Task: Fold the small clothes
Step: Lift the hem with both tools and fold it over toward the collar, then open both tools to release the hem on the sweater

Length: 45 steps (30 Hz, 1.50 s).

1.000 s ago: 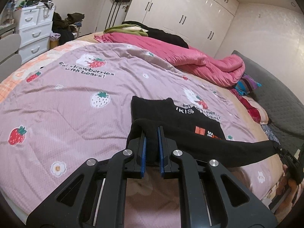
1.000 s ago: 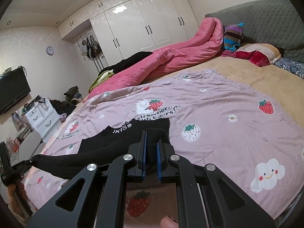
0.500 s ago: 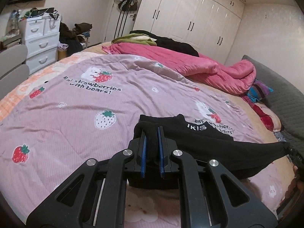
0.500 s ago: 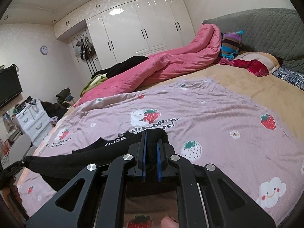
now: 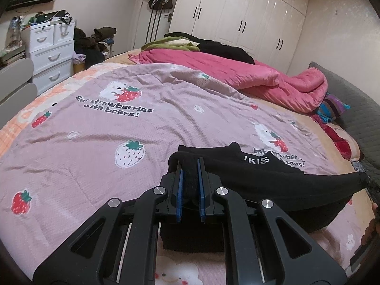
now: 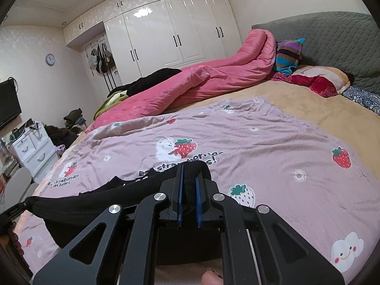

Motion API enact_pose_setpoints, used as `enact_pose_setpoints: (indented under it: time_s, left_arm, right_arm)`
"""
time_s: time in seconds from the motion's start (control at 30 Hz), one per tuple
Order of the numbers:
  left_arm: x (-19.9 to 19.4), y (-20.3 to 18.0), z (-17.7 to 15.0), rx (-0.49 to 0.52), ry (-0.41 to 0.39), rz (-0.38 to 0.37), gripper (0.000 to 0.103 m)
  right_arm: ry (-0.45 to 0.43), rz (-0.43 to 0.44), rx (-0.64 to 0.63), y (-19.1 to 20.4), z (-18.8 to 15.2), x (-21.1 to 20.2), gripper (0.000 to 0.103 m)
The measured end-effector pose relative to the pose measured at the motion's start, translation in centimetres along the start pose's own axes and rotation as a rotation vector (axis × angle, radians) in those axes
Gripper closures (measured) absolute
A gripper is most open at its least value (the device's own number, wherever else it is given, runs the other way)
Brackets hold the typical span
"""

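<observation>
We've got the black top (image 5: 273, 180) strung between both tongs: left gripper (image 5: 190, 173) & right gripper (image 6: 188, 185) each pinch a corner of its raised edge. Long axis runs L–R betw. them. The printed part lies ahead on the strawberry sheet (image 5: 95, 128), so we judge the fold goes fwd.

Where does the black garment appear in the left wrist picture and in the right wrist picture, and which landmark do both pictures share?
Left wrist view: the black garment lies lower centre to right, one edge clamped in the left gripper.
Right wrist view: the black garment stretches from lower left to centre, clamped in the right gripper.
Shared landmark: the pink quilt lying before the white wardrobe.
</observation>
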<state>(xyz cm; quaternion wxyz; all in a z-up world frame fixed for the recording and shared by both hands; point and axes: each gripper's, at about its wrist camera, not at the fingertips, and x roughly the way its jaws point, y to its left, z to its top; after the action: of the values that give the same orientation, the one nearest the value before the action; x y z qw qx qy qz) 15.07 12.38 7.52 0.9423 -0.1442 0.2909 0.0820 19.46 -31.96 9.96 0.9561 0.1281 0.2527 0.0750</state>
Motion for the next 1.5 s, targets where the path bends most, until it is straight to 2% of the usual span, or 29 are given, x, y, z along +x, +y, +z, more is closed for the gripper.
enact_pose_setpoints:
  time_s: [0.4, 0.97, 1.13, 1.2, 1.33, 1.4, 1.5]
  left_arm:
    - [3.1, -0.7, 0.2, 0.051, 0.015, 0.06, 0.099]
    - [8.8, -0.3, -0.5, 0.088, 0.098, 0.131, 0.098]
    - [10.2, 0.1, -0.7, 0.086, 0.108, 0.166, 0.094]
    - [10.6, 0.2, -0.7, 0.083, 0.113, 0.174, 0.093]
    - [10.7, 0.7, -0.8, 0.076, 0.118, 0.19, 0.091]
    - [10.3, 0.9, -0.6, 0.068, 0.11, 0.189, 0.087]
    - [9.0, 1.2, -0.1, 0.058, 0.078, 0.19, 0.087]
  right_arm:
    - [0.021, -0.011, 0.005, -0.1, -0.4, 3.9, 0.095]
    - [0.109, -0.065, -0.062, 0.4, -2.5, 10.3, 0.095]
    - [0.134, -0.095, -0.088, 0.5, -3.3, 11.6, 0.093]
    - [0.14, -0.11, -0.1, 0.6, -3.7, 11.9, 0.091]
    - [0.143, -0.142, -0.127, 0.9, -4.0, 12.2, 0.078]
    - [0.136, -0.152, -0.121, 0.8, -4.0, 12.0, 0.057]
    - [0.114, -0.156, -0.13, 1.0, -3.8, 11.2, 0.054]
